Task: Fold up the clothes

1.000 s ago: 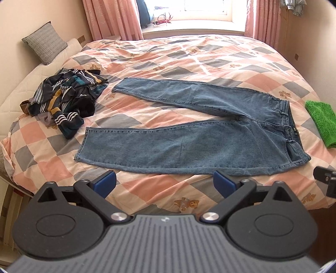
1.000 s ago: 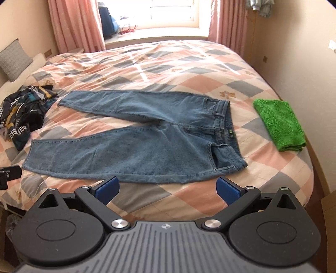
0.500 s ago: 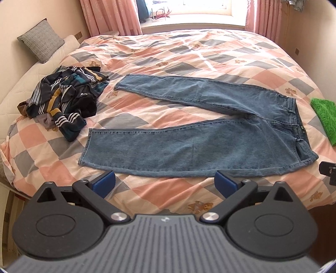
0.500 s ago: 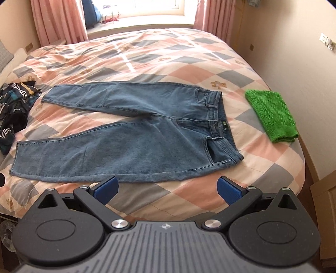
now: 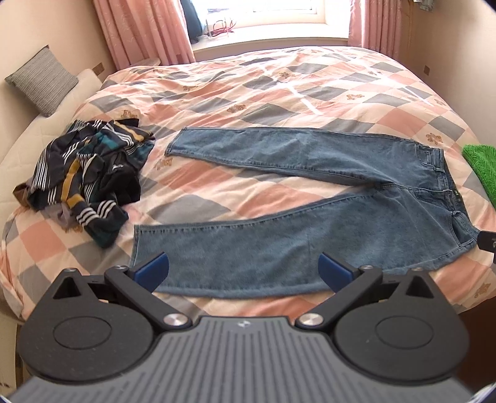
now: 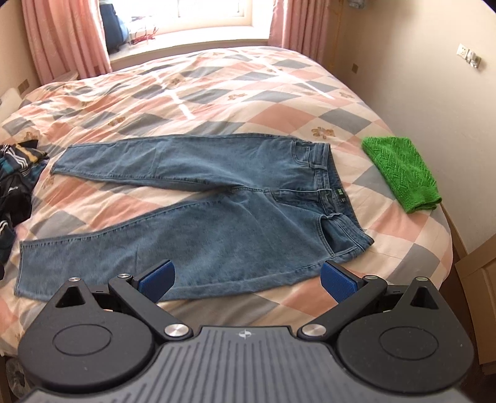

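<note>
Blue jeans (image 5: 279,235) (image 6: 217,223) lie flat on the checked bedspread, legs spread apart toward the left, waistband at the right. My left gripper (image 5: 243,272) hovers open over the near leg's lower edge, holding nothing. Over the near edge of the jeans' seat, my right gripper (image 6: 246,280) is also open and empty. A folded green knit garment (image 6: 403,173) (image 5: 482,161) rests at the bed's right edge. A crumpled heap of striped dark clothes (image 5: 90,173) (image 6: 15,179) sits at the left.
The bed (image 5: 279,93) fills most of both views, with pink curtains (image 5: 139,28) and a window sill behind. A grey cushion (image 5: 42,79) leans at the far left. A wall (image 6: 434,93) runs close along the bed's right side.
Both grippers have moved forward and lower toward the jeans; their blue pads now overlap the near leg's edge. Both stay open. The jeans have not moved.
</note>
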`<state>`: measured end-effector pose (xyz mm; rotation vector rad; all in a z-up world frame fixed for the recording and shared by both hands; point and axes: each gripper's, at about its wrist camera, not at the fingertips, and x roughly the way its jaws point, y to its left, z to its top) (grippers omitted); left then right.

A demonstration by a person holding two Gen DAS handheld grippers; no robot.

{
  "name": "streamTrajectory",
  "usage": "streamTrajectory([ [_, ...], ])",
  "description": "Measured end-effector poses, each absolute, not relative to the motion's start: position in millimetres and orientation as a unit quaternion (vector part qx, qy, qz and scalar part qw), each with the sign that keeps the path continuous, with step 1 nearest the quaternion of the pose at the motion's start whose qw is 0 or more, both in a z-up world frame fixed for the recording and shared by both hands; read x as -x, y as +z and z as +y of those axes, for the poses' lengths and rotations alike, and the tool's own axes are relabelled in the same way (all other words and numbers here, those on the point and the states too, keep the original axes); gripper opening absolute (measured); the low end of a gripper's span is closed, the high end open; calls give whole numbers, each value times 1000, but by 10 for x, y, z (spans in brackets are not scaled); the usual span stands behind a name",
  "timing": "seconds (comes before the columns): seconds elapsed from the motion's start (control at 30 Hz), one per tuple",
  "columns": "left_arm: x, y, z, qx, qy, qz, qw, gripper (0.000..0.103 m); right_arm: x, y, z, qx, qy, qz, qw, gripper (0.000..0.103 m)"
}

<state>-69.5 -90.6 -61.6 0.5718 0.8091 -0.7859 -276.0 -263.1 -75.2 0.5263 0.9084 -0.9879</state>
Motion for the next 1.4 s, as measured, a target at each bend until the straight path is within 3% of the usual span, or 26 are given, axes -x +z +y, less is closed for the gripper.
streamTrajectory([
  [0.63,52,-1036,-1203,-295,-372,411,778,102,2407,-1126,-2966,-234,-469,477,705,103],
  [1.2,-379,-1457,-2171,-263,-309,448,796,102,2466,-1660,-4695,-253,-396,510,720,103],
  [1.4,-492,-1771,-2404,-294,-279,466,786,102,2472,-1982,-5127,-246,-392,537,705,103],
])
